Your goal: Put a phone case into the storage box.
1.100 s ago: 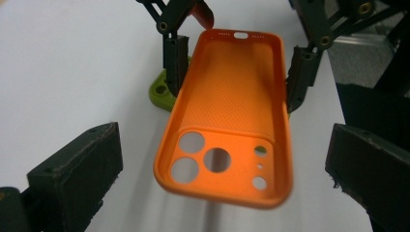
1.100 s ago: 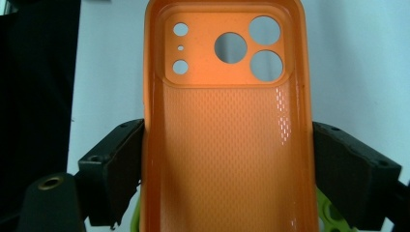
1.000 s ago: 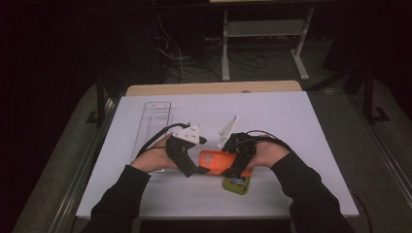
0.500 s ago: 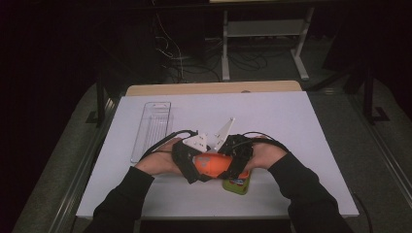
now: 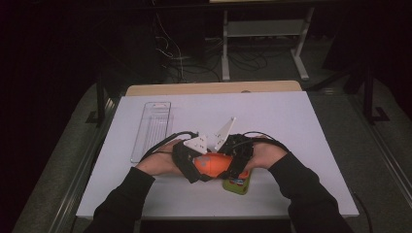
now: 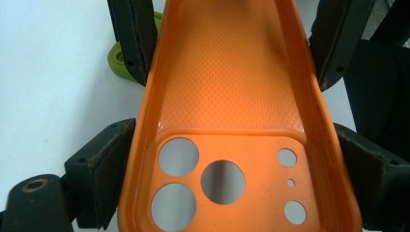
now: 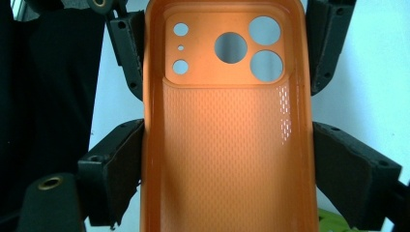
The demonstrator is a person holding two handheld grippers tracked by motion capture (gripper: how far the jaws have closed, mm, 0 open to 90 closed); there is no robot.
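- I hold the orange case [image 6: 227, 121] above the counter [image 5: 301, 126], between both grippers.
- My right fingers [image 7: 116, 169] pinch its plain end.
- My left fingers [image 6: 104, 166] have just been closing on the camera-hole end, touching its sides.
- Next, I judge, firm the left grip before moving toward the green phone [image 5: 236, 183].

Bright sheet, dark room

In the high view the white table top [image 5: 291, 126] is evenly lit from above while the floor and background sink into near-black; shadows under the hands are soft and the picture is slightly grainy. Both gripper views are sharp on the orange phone case [image 6: 227, 96], which glows with light from behind and carries small glossy highlights; the nearest jaw edges blur.
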